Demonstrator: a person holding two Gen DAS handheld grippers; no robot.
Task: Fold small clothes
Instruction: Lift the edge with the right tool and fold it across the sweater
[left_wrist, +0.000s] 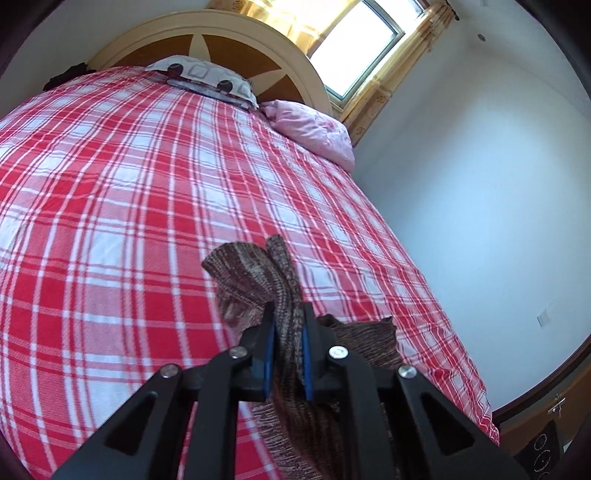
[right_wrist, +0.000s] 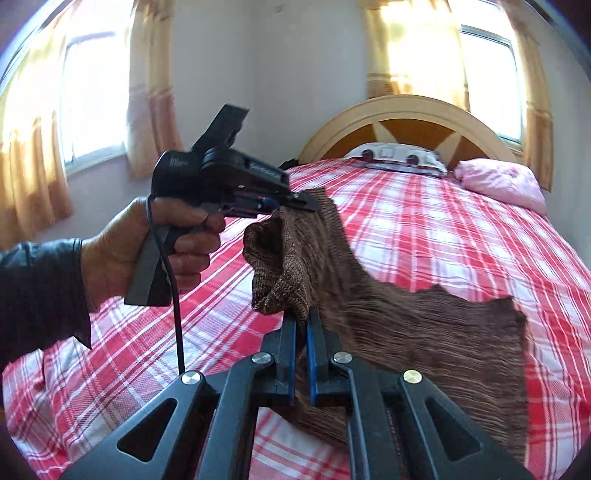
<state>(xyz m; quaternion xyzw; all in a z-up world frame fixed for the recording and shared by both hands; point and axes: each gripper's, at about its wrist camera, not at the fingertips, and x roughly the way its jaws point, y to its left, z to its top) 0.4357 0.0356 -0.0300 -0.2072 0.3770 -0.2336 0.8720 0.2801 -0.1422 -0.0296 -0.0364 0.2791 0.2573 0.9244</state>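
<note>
A brown knitted garment hangs between both grippers above the red and white checked bed. My right gripper is shut on one edge of it, with knit bunched above the fingers. My left gripper is shut on another edge of the garment; it also shows in the right wrist view, held in a hand, pinching the garment's upper corner. The rest of the cloth trails down onto the bed at the right.
A patterned pillow and a pink bundle lie at the headboard. A blue wall runs along the bed's right side. Curtained windows stand behind the bed.
</note>
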